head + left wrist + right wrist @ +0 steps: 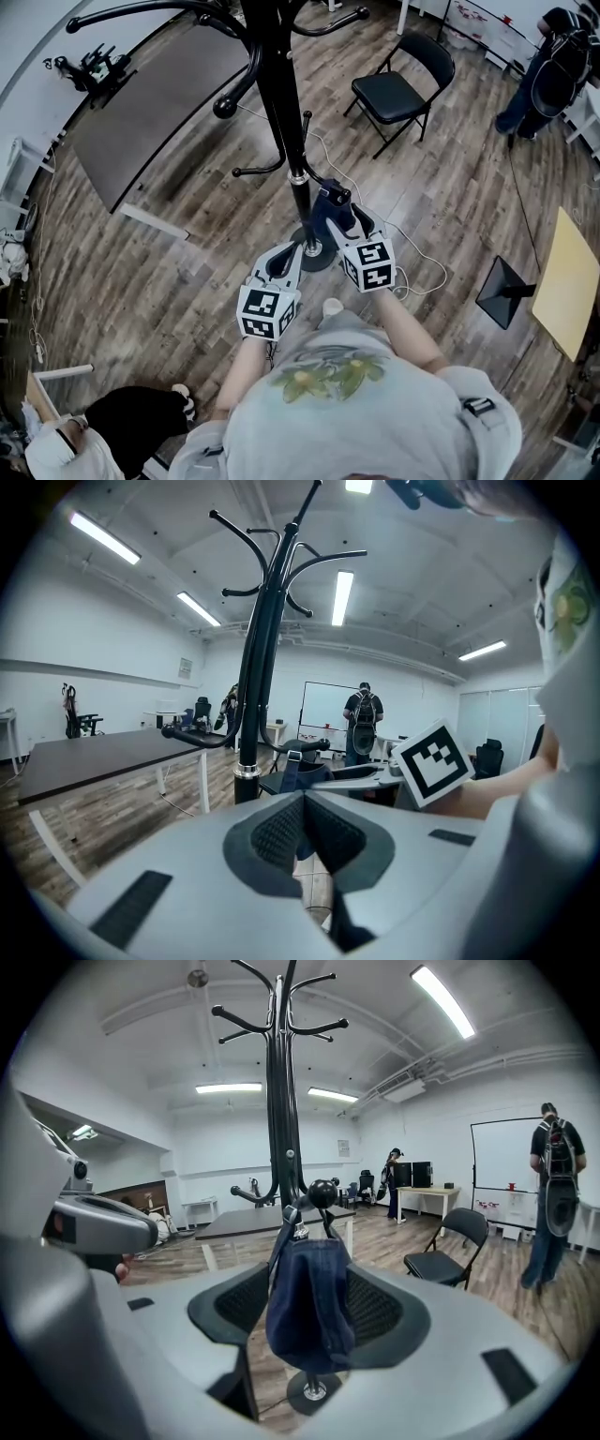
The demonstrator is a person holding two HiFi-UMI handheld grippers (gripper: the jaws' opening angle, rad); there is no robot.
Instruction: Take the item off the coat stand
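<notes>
A black coat stand [277,94] rises in front of me, with its round base [319,255] on the wood floor. A small dark blue denim bag [309,1297] hangs by its strap from a knobbed lower hook [322,1192]. My right gripper [309,1309] has its pads on both sides of the bag and is shut on it. In the head view the bag [330,201] sits just ahead of the right gripper [345,214]. My left gripper [289,255] is held lower left of the bag, beside the pole, shut and holding nothing. The left gripper view shows the bag [298,772] past the touching pads.
A black folding chair [398,89] stands behind the coat stand on the right. A dark table [150,112] is at the back left. A white cable [422,255] loops on the floor by the base. A person [548,75] stands far right.
</notes>
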